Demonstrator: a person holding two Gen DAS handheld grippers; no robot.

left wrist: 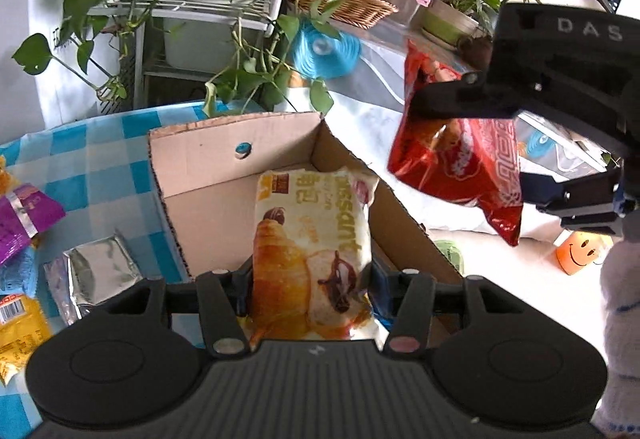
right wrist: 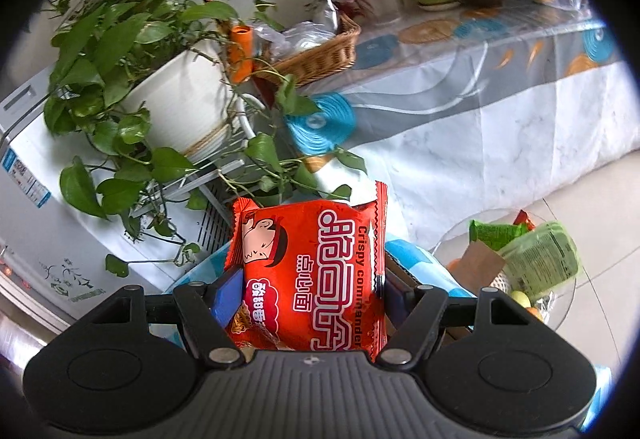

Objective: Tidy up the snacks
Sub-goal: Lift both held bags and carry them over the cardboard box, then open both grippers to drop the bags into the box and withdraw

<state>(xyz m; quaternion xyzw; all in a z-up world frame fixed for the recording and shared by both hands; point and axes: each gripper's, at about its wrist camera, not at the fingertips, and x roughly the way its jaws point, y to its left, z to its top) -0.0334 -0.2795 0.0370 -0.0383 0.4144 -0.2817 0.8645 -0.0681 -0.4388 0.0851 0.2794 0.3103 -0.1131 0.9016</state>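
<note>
- Silver packet [left wrist: 94, 275] lies on the checked counter [left wrist: 100, 155], left of the cardboard box [left wrist: 224, 175].
- Left gripper [left wrist: 312, 279] jaws hold the croissant bag [left wrist: 312, 239] over this box.
- Right gripper [right wrist: 308, 291] jaws hold the red noodle bag [right wrist: 316, 271] in the air.

Croissant pack [left wrist: 312, 251] lengthwise over open cardboard box [left wrist: 224, 175]; red crispy-noodle packet [right wrist: 316, 275] upright, aloft beside it.

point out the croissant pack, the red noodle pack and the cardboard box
croissant pack [left wrist: 312, 239], left wrist view, on the printed front
red noodle pack [right wrist: 320, 271], right wrist view, middle of the front
cardboard box [left wrist: 224, 155], left wrist view, on the inner back wall
</note>
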